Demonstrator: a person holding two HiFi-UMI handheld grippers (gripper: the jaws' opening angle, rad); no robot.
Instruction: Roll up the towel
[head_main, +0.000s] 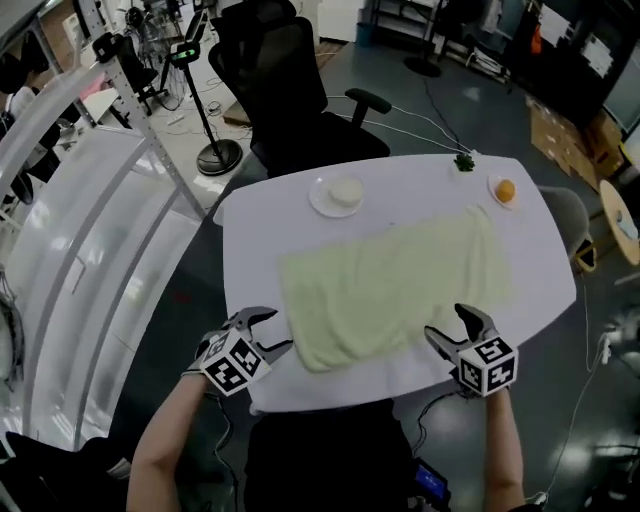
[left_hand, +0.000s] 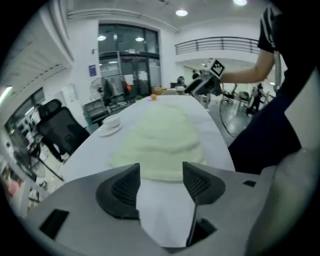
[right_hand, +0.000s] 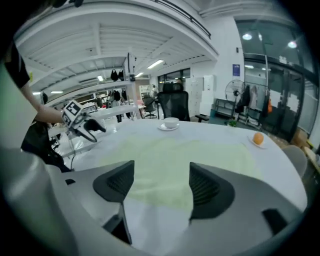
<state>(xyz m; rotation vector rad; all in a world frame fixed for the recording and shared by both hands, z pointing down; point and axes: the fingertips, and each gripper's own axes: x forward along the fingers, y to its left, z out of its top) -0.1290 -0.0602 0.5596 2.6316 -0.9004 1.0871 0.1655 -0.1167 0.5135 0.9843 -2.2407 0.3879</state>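
Big white rounded table (head_main: 400, 185) under me, and spread flat across it is the pale green terry towel (head_main: 395, 285), lying ahead of both my grippers and spanning the gap between them. Its near edge sits just beyond my jaws, and the corner by my left side looks a bit thick and rumpled.

My left gripper (head_main: 275, 330) hangs off that near-left corner with its jaws apart; only bare tabletop shows through them. My right gripper (head_main: 446, 320) is by the near-right edge, also spread, with nothing between its pads.

I judge that this cloth will be light, soft and floppy. It's not fragile and not slippery, but it will sag and skew if I lift one side alone. My pick is the two near corners, pinching a little in from the hem so that the pads get a full bite of pile, then turning the edge over evenly.

Beyond the towel, well out of reach, are a white cup on a saucer (head_main: 337, 194) and a small orange fruit on a little plate (head_main: 505, 190).
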